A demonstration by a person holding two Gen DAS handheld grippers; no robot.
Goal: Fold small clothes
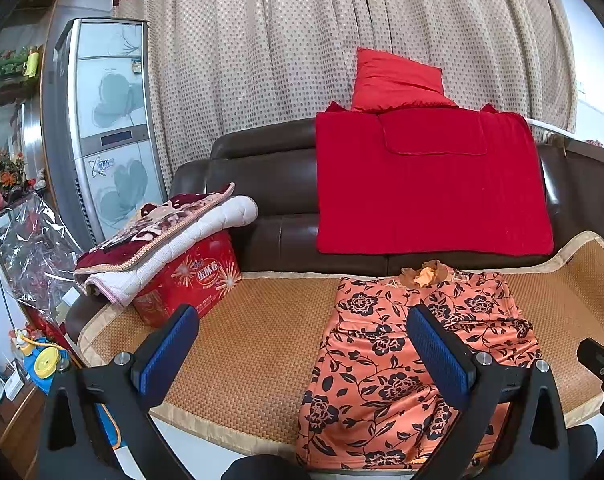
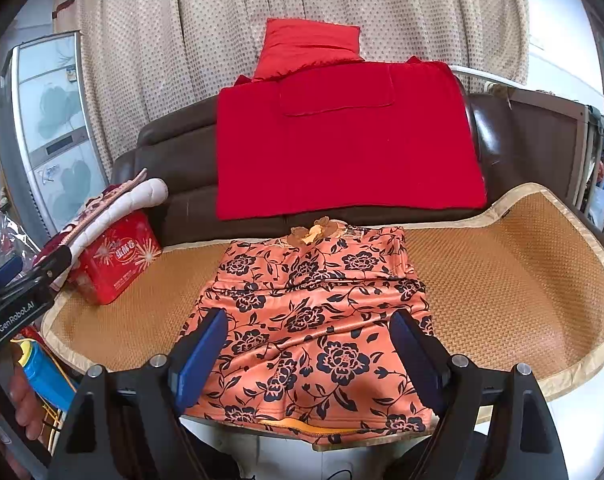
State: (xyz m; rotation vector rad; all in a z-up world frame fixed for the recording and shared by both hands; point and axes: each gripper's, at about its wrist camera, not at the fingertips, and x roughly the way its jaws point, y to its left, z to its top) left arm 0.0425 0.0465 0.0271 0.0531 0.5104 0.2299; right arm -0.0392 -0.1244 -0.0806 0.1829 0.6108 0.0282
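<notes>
Lying flat on the woven mat (image 2: 502, 280), the floral garment (image 2: 314, 312) sits under the right gripper (image 2: 314, 344), whose jaws are spread wide and apparently touch nothing; the left gripper (image 1: 302, 344) is spread too.

A red blanket (image 2: 348, 140) is hanging over the brown sofa's (image 1: 262, 184) backrest, a red cushion (image 1: 396, 80) sitting above it. A red box (image 1: 190, 280) is standing on the woven mat (image 1: 254, 340), bearing folded quilts (image 1: 162, 236). Dotted curtains (image 1: 282, 40) are hanging behind.

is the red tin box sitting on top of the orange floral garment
No, the red tin box sits on the woven mat, apart from the floral garment.
</notes>
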